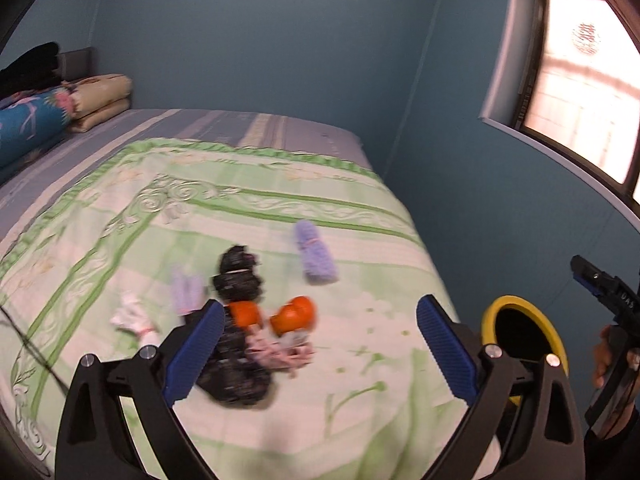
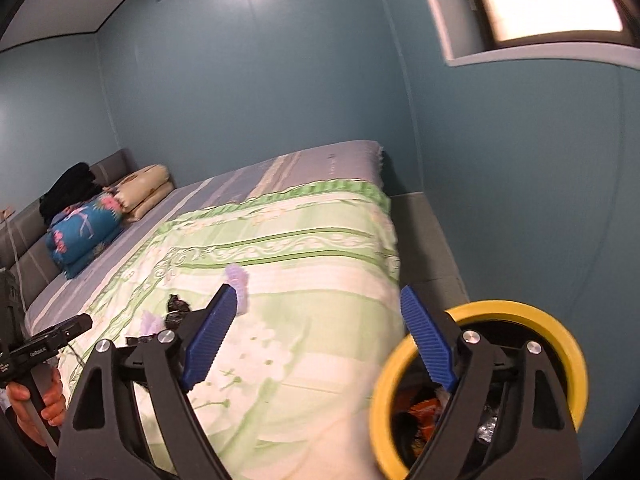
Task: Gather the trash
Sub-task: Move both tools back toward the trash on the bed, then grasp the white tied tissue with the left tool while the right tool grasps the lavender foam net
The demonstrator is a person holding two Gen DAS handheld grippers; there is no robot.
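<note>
Both my tools were spread wide and empty: the left tool [image 1: 320, 344] hung over the bed [image 1: 120, 208] with the litter straight ahead of it, the black wrapper [image 1: 236, 272] lying lengthwise along its pointing line and the orange pieces [image 1: 294, 314] between its pads. My right tool [image 2: 316, 336] sat beside the yellow-rimmed bin [image 2: 560, 332], further from the litter. I judged the left hand the nearer one for the next pick.

Black hand-held gripper [image 1: 320, 348] frames, ribbed blue pads [image 1: 446, 350], silver screws [image 1: 492, 351].
</note>
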